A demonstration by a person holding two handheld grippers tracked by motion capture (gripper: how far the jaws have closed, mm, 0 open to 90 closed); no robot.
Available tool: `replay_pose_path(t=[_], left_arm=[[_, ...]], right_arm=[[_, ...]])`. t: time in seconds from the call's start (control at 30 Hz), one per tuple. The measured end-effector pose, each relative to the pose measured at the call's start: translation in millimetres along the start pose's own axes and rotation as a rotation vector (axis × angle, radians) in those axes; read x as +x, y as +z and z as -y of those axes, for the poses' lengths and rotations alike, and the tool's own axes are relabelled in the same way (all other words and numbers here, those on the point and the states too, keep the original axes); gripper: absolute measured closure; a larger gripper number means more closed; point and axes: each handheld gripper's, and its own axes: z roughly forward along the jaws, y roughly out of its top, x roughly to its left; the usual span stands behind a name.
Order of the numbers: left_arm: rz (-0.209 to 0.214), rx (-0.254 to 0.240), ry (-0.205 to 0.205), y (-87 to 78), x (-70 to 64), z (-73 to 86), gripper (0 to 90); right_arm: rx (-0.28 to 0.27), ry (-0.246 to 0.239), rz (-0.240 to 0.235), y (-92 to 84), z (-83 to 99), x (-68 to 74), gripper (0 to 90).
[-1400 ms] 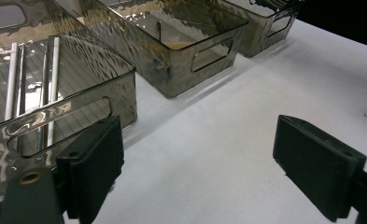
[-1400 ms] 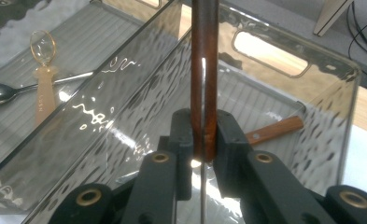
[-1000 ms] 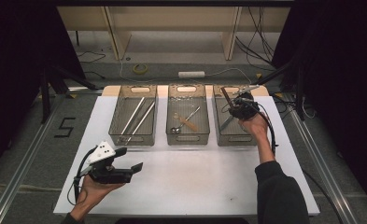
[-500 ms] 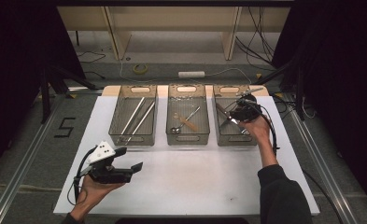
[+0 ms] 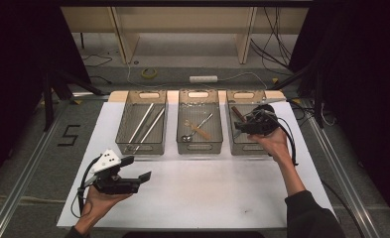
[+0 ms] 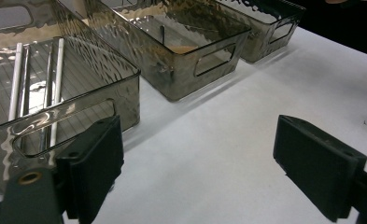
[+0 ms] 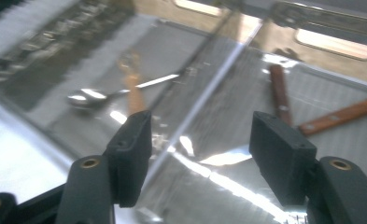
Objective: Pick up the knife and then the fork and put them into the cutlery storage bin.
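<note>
My right claw (image 5: 239,128) hangs over the right-hand bin (image 5: 234,145) of three smoked-plastic bins set in a row on the white counter (image 5: 207,188), its jaws spread and just having opened, with nothing between them. In the right gripper view the claw (image 7: 197,142) looks down through the bin's clear wall at two wooden-handled pieces of cutlery (image 7: 280,93) lying on the bin floor, apart from my pads; their working ends are cut off or blurred, so I cannot tell what kind they are. Beyond the wall, in the middle bin (image 5: 199,148), a spoon (image 7: 85,99) lies beside a wooden handle (image 7: 133,93).

My left claw (image 5: 139,169) rests low over the counter near its front edge, well apart from the bins, jaws released wide and empty. In the left gripper view the claw (image 6: 197,158) faces the left bin (image 6: 125,98), where long pale and metal rods (image 6: 17,79) lie side by side along the floor. The same rods (image 5: 145,124) show from above, lying slantwise in that bin.
</note>
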Motion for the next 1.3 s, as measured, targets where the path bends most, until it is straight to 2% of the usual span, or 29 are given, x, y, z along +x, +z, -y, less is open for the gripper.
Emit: replay_pose_path(t=[0.17, 0.4, 0.67, 0.9, 1.3], left_arm=[[0.004, 0.000, -0.004, -0.4, 0.6, -0.2, 15.7], [0.009, -0.009, -0.012, -0.2, 0.7, 0.0, 15.6], [0.011, -0.009, -0.017, -0.2, 0.9, 0.1, 15.6], [0.015, -0.012, -0.021, -0.3, 0.5, 0.1, 15.6], [0.029, -0.024, -0.039, -1.7, 0.8, -0.2, 15.6]], right_arm=[[-0.052, -0.001, -0.062, -13.0, 7.7, 17.5, 35.3], [-0.092, -0.021, -0.097, -25.6, 20.1, 37.4, 31.8], [-0.126, -0.041, -0.132, -35.1, 38.4, 54.0, 29.4], [-0.164, -0.050, -0.161, -41.4, 55.1, 64.4, 28.9], [-0.221, -0.046, -0.208, -56.9, 80.5, 73.8, 28.1]])
